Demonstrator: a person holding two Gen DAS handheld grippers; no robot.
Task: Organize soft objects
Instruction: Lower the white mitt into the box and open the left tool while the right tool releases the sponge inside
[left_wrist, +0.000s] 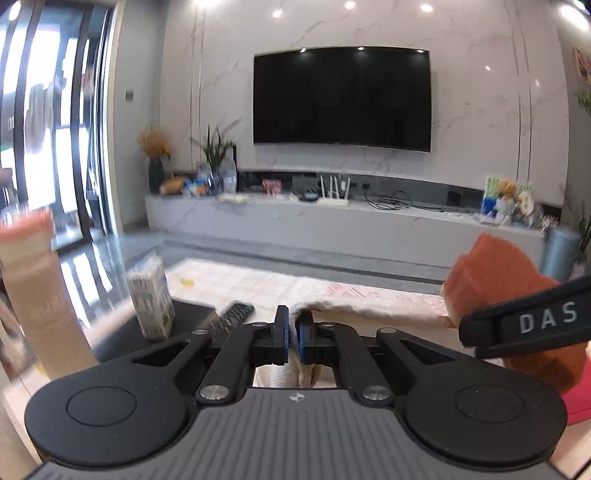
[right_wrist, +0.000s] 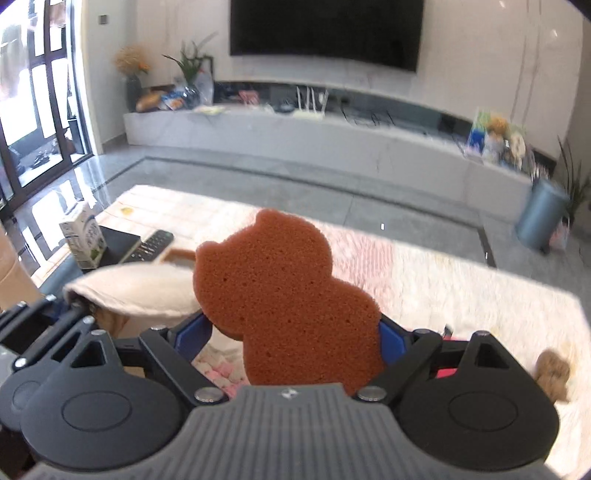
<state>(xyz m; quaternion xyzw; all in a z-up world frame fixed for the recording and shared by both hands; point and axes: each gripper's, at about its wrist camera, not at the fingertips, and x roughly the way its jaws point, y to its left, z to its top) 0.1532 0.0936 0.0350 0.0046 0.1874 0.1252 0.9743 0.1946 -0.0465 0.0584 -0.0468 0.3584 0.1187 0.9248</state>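
An orange bear-shaped sponge (right_wrist: 280, 295) stands upright between the blue pads of my right gripper (right_wrist: 295, 336), which grips its lower sides with the jaws wide apart. The same sponge (left_wrist: 491, 280) shows at the right of the left wrist view, beside a black finger of the right gripper (left_wrist: 528, 325). My left gripper (left_wrist: 293, 332) is shut on the edge of a white fluffy cloth (left_wrist: 369, 310), which stretches toward the sponge. In the right wrist view the cloth (right_wrist: 136, 291) hangs from the left gripper (right_wrist: 70, 310), just left of the sponge.
A milk carton (left_wrist: 151, 299), a remote (left_wrist: 231, 317) and a tall beige container (left_wrist: 37, 295) stand at the left on a dark surface. A pale rug (right_wrist: 443, 280) lies below, with a brown plush toy (right_wrist: 552, 373) at the right. A long TV console (left_wrist: 332, 225) lines the far wall.
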